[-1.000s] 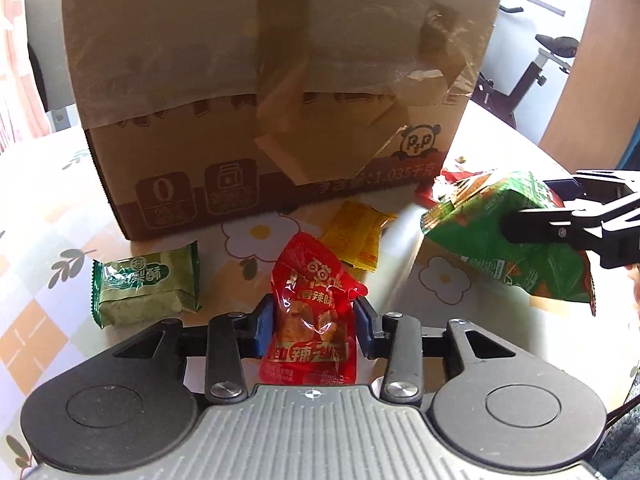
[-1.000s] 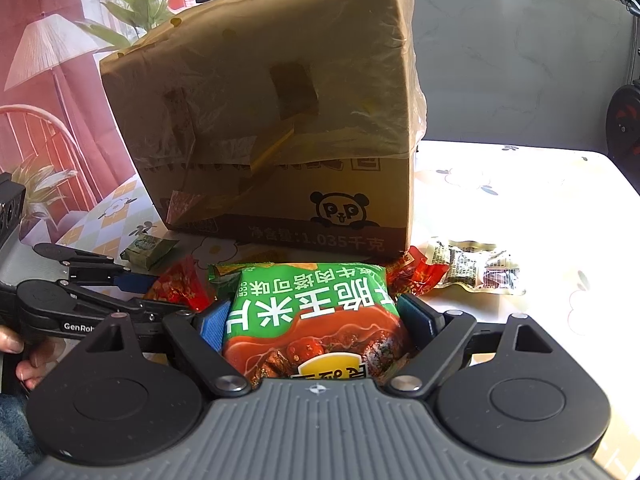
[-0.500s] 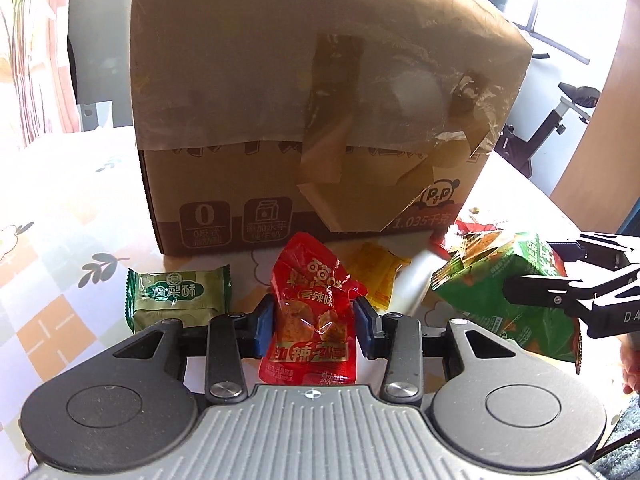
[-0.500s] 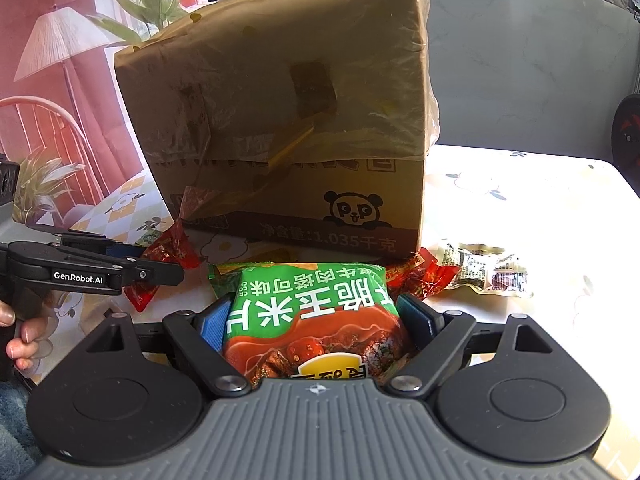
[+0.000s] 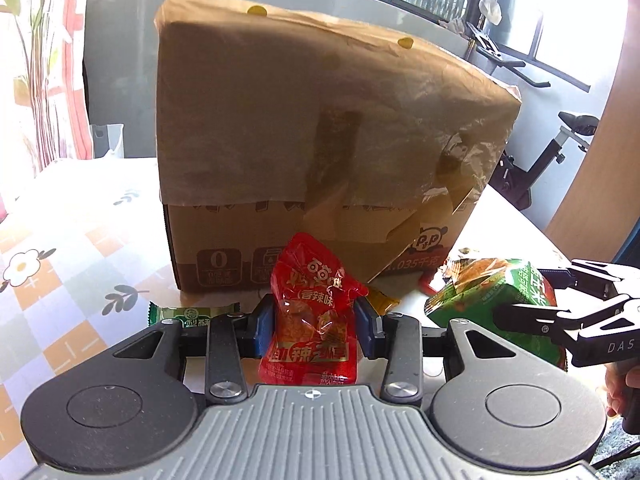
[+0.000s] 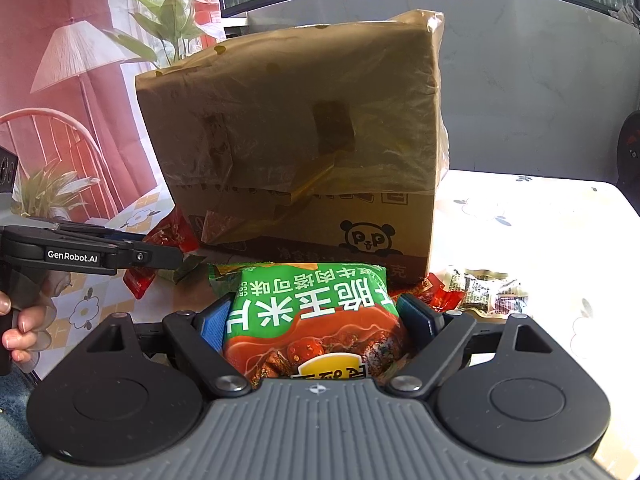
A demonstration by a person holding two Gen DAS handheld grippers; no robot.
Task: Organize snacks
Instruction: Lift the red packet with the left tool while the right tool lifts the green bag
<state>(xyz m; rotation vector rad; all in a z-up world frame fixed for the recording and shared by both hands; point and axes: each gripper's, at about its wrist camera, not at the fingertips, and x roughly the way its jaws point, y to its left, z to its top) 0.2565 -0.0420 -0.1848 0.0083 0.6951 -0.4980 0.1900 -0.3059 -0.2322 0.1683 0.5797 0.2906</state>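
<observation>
My left gripper [image 5: 314, 322] is shut on a red snack pouch [image 5: 310, 312] and holds it up in front of a tall cardboard box [image 5: 320, 152] lined with a brown bag. My right gripper [image 6: 316, 320] is shut on a green corn-chip bag [image 6: 312, 312], also held before the box [image 6: 296, 148]. In the left wrist view the green bag [image 5: 492, 300] and right gripper [image 5: 568, 312] are at the right. In the right wrist view the left gripper [image 6: 176, 258] with the red pouch [image 6: 170, 240] is at the left.
On the flowered tablecloth [image 5: 60, 264] lie a green pastry pack [image 5: 192, 314], a yellow packet [image 5: 382, 300] and a red packet [image 5: 430, 284] by the box's base. A clear dark-printed packet [image 6: 484, 288] lies right of the box. An exercise bike [image 5: 560, 148] stands beyond the table.
Both grippers have risen with their snacks. The box now sits lower in both views and its top edge shows. The left gripper is higher against the box in the right wrist view.
</observation>
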